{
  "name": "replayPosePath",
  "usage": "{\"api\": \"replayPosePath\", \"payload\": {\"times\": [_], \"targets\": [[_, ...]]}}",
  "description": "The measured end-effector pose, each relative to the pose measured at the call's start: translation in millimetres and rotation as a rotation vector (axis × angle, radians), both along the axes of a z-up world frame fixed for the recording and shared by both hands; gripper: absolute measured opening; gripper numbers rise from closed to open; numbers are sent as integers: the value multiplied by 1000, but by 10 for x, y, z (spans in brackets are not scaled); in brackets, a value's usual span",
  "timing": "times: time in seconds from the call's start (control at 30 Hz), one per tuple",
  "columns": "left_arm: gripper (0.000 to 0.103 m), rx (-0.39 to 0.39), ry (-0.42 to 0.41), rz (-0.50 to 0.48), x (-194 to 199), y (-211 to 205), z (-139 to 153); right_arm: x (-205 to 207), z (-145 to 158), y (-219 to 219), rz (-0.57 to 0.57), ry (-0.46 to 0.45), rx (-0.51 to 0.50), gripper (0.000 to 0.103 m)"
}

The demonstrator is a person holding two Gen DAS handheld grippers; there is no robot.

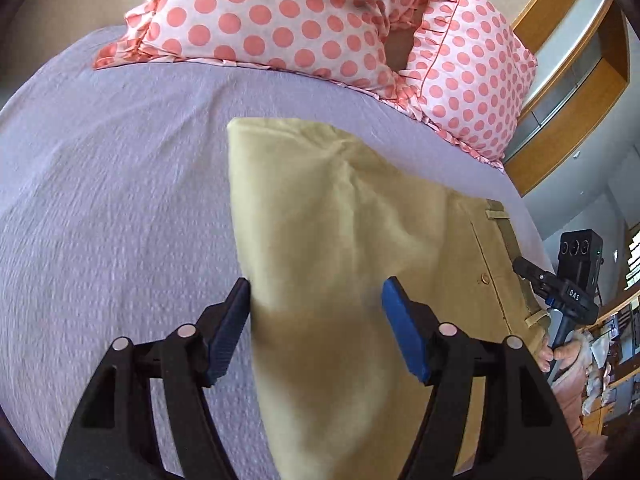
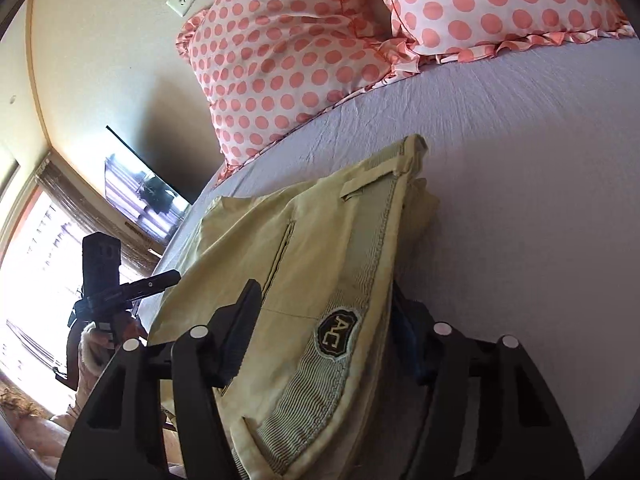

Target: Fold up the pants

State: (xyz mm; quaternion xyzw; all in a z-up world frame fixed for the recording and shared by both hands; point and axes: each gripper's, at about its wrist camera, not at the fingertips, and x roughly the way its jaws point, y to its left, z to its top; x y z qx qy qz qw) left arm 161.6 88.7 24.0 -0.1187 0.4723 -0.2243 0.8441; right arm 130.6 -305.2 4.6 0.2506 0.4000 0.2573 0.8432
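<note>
Khaki pants (image 1: 340,240) lie folded on the lavender bed sheet (image 1: 120,200). My left gripper (image 1: 316,304) is wide open over the folded leg end, its fingers apart on either side of the cloth and not pinching it. In the right wrist view the waistband end of the pants (image 2: 320,264), with an "AC" label (image 2: 336,334), lies between the fingers of my right gripper (image 2: 324,308), which stands open around the cloth. The right gripper also shows in the left wrist view (image 1: 528,270) by the waistband. The left gripper shows in the right wrist view (image 2: 160,280) at the pants' far end.
Two pink polka-dot pillows (image 1: 280,20) (image 2: 280,60) lie at the head of the bed. A wooden cabinet (image 1: 568,92) stands past the bed's right edge. A wall TV (image 2: 140,196) and a bright window (image 2: 36,260) are on the left side.
</note>
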Motion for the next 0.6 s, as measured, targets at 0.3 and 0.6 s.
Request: {"api": "replayPosePath", "payload": {"times": [0.3, 0.6], "targets": [[22, -156, 79, 33, 292, 103, -139, 143, -195, -105, 18, 80, 216, 16], [3, -38, -88, 33, 529, -76, 485, 441, 457, -98, 39, -100, 230, 10]]}}
